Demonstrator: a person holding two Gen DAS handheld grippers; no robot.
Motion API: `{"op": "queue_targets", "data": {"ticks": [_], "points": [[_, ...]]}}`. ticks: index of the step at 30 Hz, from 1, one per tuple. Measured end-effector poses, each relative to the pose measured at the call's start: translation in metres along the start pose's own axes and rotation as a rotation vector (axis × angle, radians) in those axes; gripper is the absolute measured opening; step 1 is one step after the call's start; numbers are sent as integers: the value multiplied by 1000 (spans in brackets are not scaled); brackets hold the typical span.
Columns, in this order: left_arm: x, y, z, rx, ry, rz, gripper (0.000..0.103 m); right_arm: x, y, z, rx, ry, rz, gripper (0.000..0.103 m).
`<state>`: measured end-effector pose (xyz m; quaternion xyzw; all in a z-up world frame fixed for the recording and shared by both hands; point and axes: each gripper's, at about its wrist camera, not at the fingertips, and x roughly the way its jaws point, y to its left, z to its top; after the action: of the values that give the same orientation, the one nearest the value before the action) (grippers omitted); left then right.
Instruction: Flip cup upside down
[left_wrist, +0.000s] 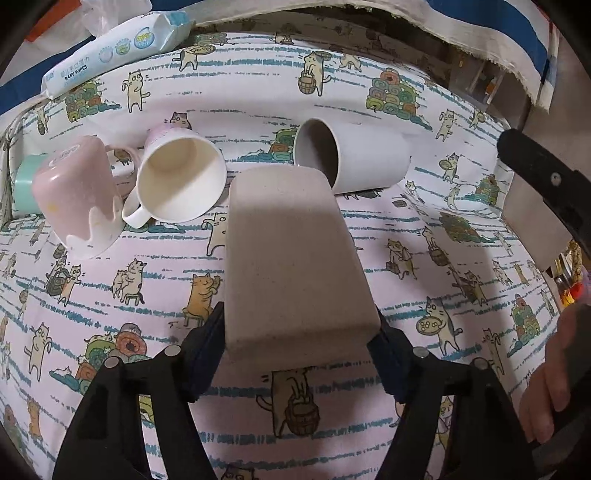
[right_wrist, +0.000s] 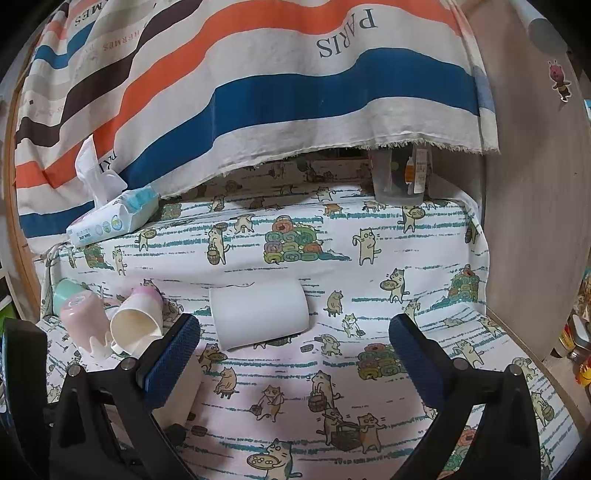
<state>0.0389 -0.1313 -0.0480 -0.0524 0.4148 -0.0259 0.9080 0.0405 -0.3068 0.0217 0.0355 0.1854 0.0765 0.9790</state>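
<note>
The left claw (left_wrist: 299, 347) was closed on a beige cup (left_wrist: 291, 258), its two dark blue pads pressed against opposite sides of the cup's near end. The cup extended straight ahead from the claw, long axis in line with the fingers, and appeared to be held clear of the cat-print cloth (left_wrist: 406, 258) covering the bench. Which end was the mouth could not be told from the left wrist view; only a flat-sided, tapered, matte and faintly speckled body was visible. The flip would therefore turn on rotating the left wrist about the grip, since the cup's axis lay along the claw.

The right claw (right_wrist: 295, 350) was wide open and held nothing. The white cup (right_wrist: 260, 314) lay on its side just ahead of it, between the lines of its fingers, long axis crosswise to them. It was a smooth, plain cylinder, with its open mouth visible in the left wrist view.

Ahead and to the left of the left claw stood a cluster: a pink cup (left_wrist: 79, 199) with a wavy rim, tilted with its base up, a cream mug (left_wrist: 177, 177) with a handle on its side, and a mint-green cup (left_wrist: 26, 184) behind them. A soft pack of baby wipes (left_wrist: 118, 48) lay farther off.
</note>
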Motion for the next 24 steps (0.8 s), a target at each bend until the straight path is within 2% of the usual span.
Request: {"op": "queue_targets", "data": {"ticks": [8, 17, 24], "points": [[-28, -2, 3, 54, -94, 32, 68, 2, -4, 0, 24, 9, 6, 103], [-42, 4, 23, 71, -152, 62, 67, 3, -8, 0, 54, 24, 8, 103], [-33, 9, 35, 85, -146, 75, 66, 2, 0, -1, 2, 13, -17, 103]]}}
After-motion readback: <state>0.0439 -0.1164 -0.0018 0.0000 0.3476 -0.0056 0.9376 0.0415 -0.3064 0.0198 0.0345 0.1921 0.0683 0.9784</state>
